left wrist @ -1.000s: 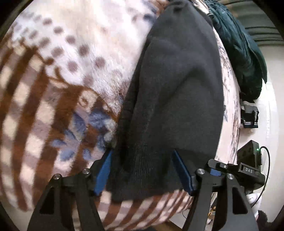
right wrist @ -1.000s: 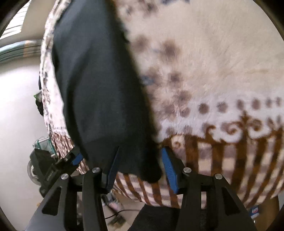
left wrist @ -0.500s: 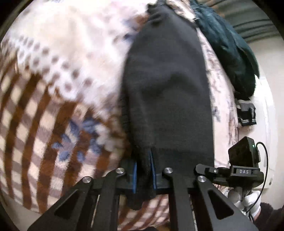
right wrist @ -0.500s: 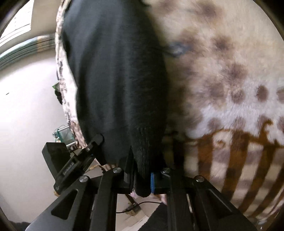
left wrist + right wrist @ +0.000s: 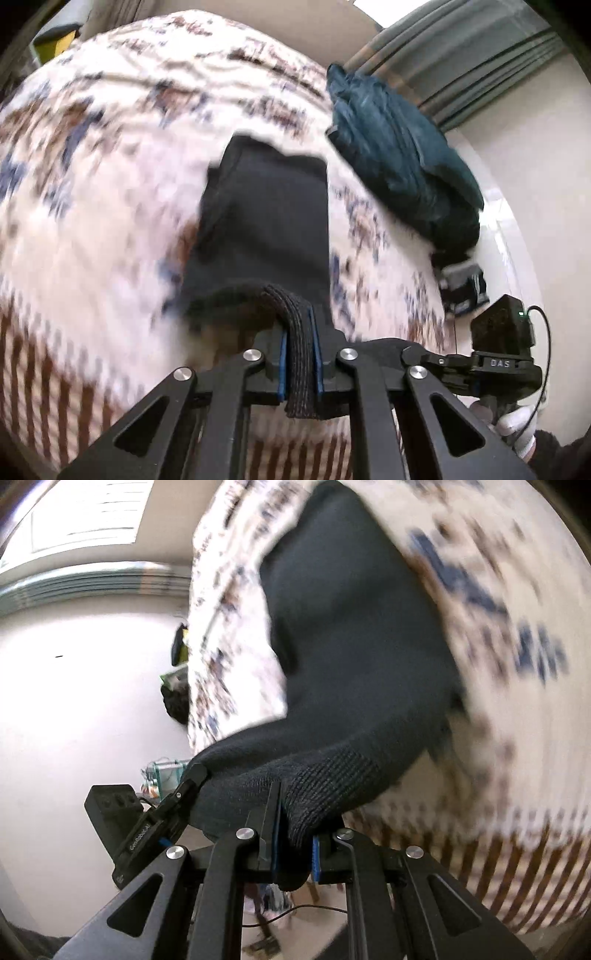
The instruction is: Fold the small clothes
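A dark knitted garment (image 5: 266, 221) lies lengthwise on a patterned blanket (image 5: 92, 184), with its near ribbed hem lifted off the blanket. My left gripper (image 5: 300, 354) is shut on one corner of that hem, the fabric bunched between its blue pads. In the right wrist view the same garment (image 5: 351, 635) rises toward the camera, and my right gripper (image 5: 293, 853) is shut on the hem's other corner. The garment's far end still rests on the blanket. The right gripper's body (image 5: 502, 354) shows at the right edge of the left wrist view, held by a white-gloved hand (image 5: 517, 432).
A dark teal garment (image 5: 399, 162) lies bunched at the blanket's far right edge. Beyond the blanket (image 5: 517, 738) are a pale floor (image 5: 74, 701), grey curtains (image 5: 461, 62) and small items near the bed's side. The left gripper's body (image 5: 147, 830) shows low left in the right wrist view.
Both grippers closed from open onto the near hem of the dark garment, then rose and pulled back, lifting that hem off the blanket. More of the room and the teal garment came into view.
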Available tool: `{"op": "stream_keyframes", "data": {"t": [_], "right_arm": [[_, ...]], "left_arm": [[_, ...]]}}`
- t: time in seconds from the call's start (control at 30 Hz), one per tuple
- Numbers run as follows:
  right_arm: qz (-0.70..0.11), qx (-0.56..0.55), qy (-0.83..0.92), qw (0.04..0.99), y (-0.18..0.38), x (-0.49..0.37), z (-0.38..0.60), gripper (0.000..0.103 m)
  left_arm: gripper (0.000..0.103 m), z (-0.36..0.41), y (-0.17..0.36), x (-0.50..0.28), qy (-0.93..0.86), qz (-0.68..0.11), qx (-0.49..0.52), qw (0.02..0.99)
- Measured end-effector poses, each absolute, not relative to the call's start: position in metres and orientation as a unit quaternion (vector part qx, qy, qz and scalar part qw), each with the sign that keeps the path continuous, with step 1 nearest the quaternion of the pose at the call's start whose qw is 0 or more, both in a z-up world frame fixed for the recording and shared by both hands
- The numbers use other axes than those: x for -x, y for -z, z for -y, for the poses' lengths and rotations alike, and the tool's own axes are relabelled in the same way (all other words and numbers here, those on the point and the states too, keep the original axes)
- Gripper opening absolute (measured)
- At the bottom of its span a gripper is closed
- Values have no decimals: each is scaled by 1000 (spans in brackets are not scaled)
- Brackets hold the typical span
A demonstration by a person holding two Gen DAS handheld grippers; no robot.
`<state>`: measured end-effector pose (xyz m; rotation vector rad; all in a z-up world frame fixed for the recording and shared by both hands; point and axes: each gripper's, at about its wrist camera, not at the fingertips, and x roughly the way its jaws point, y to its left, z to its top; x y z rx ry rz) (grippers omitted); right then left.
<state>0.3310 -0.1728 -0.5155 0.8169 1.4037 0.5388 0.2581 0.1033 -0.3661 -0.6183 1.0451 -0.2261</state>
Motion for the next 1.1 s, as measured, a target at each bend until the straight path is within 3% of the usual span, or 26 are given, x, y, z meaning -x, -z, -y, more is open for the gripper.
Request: {"op": "stream_keyframes", "data": {"t": [0.13, 0.33, 0.53, 0.67, 0.7, 0.73, 0.8, 0.83, 0.87, 0.9, 0.93, 1.1], "right_arm": [[-593, -350, -231, 688, 495, -401, 171, 13], [-577, -342, -193, 716, 509, -524, 172, 13], [-571, -347, -168, 725, 554, -630, 170, 13], [-588, -350, -150, 713, 600, -686, 167, 13], [-600, -358, -146, 700, 614, -698, 169, 16], [-611, -372, -147, 682, 626, -707, 170, 19], [-613, -399, -162, 663, 637, -717, 177, 29], [-602, -409, -174, 664, 635, -719, 181, 43], [-584, -420, -187, 669, 629, -720, 188, 51], [-567, -433, -194, 674, 624, -719, 195, 66], [-551, -442, -197, 680, 617, -717, 205, 72], [-561, -341, -147, 740, 599, -711, 221, 72]], "left_arm": [[8, -117, 370, -328, 116, -474, 300, 820], [8, -121, 412, -450, 104, -504, 293, 806], [8, -124, 465, -541, 85, -529, 274, 799], [11, -134, 517, -584, 62, -568, 318, 756], [13, -138, 527, -590, 55, -577, 335, 743], [23, -142, 531, -593, 51, -577, 348, 737], [46, -153, 529, -594, 54, -556, 383, 736], [65, -161, 523, -592, 59, -539, 402, 737], [69, -165, 519, -590, 62, -529, 415, 738], [69, -170, 514, -588, 69, -516, 426, 740], [69, -174, 510, -587, 69, -512, 424, 744], [69, -152, 508, -599, 71, -546, 274, 788]]}}
